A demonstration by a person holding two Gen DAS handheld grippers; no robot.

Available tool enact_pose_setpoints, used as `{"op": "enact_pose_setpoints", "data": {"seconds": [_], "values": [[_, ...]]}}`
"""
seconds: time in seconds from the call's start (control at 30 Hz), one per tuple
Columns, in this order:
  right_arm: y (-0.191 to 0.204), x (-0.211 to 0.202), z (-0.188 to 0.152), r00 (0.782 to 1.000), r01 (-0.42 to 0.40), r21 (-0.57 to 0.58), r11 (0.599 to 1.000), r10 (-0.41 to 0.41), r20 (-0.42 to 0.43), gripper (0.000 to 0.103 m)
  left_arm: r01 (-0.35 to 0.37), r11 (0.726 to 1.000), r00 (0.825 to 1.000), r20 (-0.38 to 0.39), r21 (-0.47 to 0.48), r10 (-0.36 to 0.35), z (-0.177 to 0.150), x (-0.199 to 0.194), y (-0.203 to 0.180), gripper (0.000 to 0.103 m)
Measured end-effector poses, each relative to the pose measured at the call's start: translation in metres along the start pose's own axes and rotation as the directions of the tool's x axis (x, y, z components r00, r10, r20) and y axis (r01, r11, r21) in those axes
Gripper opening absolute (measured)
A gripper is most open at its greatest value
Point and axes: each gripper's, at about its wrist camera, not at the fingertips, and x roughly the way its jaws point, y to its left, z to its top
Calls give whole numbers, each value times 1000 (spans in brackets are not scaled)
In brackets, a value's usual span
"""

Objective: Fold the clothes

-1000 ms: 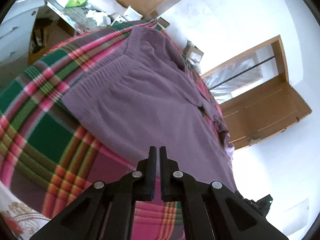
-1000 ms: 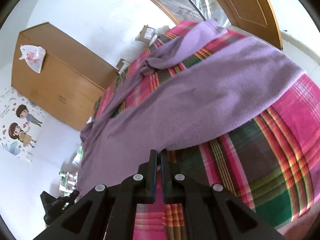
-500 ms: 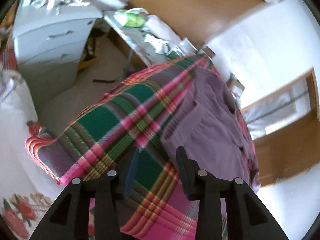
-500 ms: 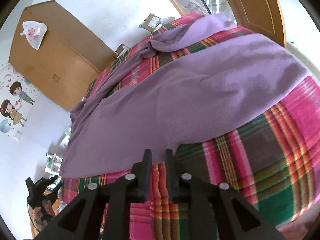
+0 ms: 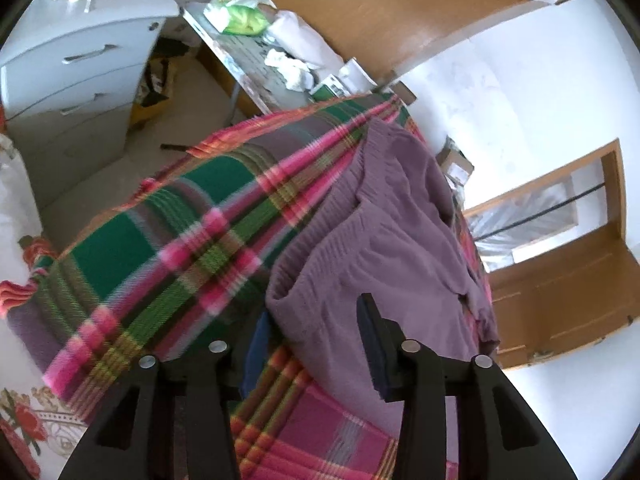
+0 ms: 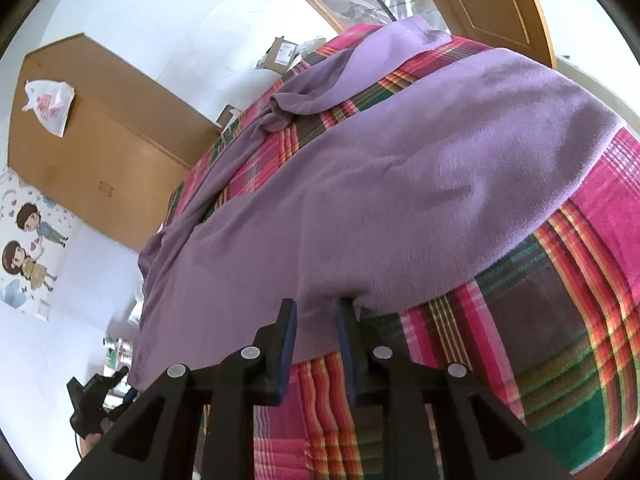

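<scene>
Purple fleece trousers (image 5: 384,264) lie spread on a plaid blanket (image 5: 192,240) covering a bed. In the left wrist view the ribbed waistband (image 5: 332,216) faces me, and my left gripper (image 5: 312,316) stands wide open with the waistband's near corner between its fingers. In the right wrist view one trouser leg (image 6: 400,200) runs across the plaid blanket (image 6: 540,320), and the other leg (image 6: 360,68) lies behind it. My right gripper (image 6: 314,312) is open, its fingers set on either side of the leg's near edge without pinching it.
A grey drawer unit (image 5: 80,68) and a cluttered table (image 5: 256,52) stand beyond the bed's end. A wooden wardrobe (image 6: 92,152) lines the wall and a wooden door (image 5: 560,292) stands open. The left gripper's body (image 6: 92,396) shows at the lower left of the right wrist view.
Both grippers were shut a second ago and have opened. The left one swung toward the waistband corner; the right one moved up to the leg's near edge.
</scene>
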Motion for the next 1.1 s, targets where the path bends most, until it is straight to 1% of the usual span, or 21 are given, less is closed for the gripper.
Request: {"op": "enact_pose_setpoints", "data": {"seconds": [0.03, 0.07, 0.13, 0.17, 0.27, 0.4, 0.57, 0.67, 0.8, 0.93, 0.97, 1.03, 1.1], "values": [[-1, 0, 1, 1000, 2, 9, 1000, -2, 4, 19, 4, 1000, 1000, -11, -7, -4, 0, 4, 1, 9], [-3, 1, 2, 1000, 4, 20, 1000, -4, 8, 17, 9, 1000, 1000, -7, -11, -9, 1, 4, 1, 9], [-2, 1, 3, 1000, 19, 7, 1000, -19, 10, 2, 26, 1000, 999, 19, -12, -26, 2, -1, 1, 9], [-2, 1, 3, 1000, 27, 0, 1000, -27, 11, 1, 41, 999, 999, 36, -7, -41, 3, -7, -1, 9], [5, -3, 1, 1000, 3, -40, 999, -3, 12, 1, 84, 996, 993, 86, 8, -84, 5, -24, -6, 8], [15, -7, -2, 999, -34, -80, 996, 34, 2, 0, 109, 994, 986, 122, 18, -111, 6, -40, -10, 8], [29, -12, -6, 997, -82, -122, 989, 80, -18, 0, 121, 993, 982, 151, -17, -117, 9, -52, 1, 9], [33, -13, -7, 995, -101, -132, 986, 98, -32, 0, 100, 994, 984, 155, -37, -93, 6, -53, 12, 8], [24, -6, -4, 999, -36, -104, 994, 32, -36, 0, 62, 996, 991, 123, -65, -54, 1, -43, 28, 8], [18, -8, -1, 1000, -3, -107, 994, 0, -31, 1, 45, 996, 994, 107, -78, -37, -3, -39, 36, 9], [18, -10, 1, 1000, 12, -119, 993, -15, -24, 1, 45, 996, 994, 107, -80, -36, -3, -39, 36, 9], [22, -16, 5, 998, 63, -155, 986, -62, 16, 2, 47, 996, 993, 110, -74, -39, -3, -41, 35, 9], [19, -21, 10, 994, 106, -153, 983, -99, 55, 2, 44, 996, 993, 108, -72, -36, -3, -40, 35, 9]]}}
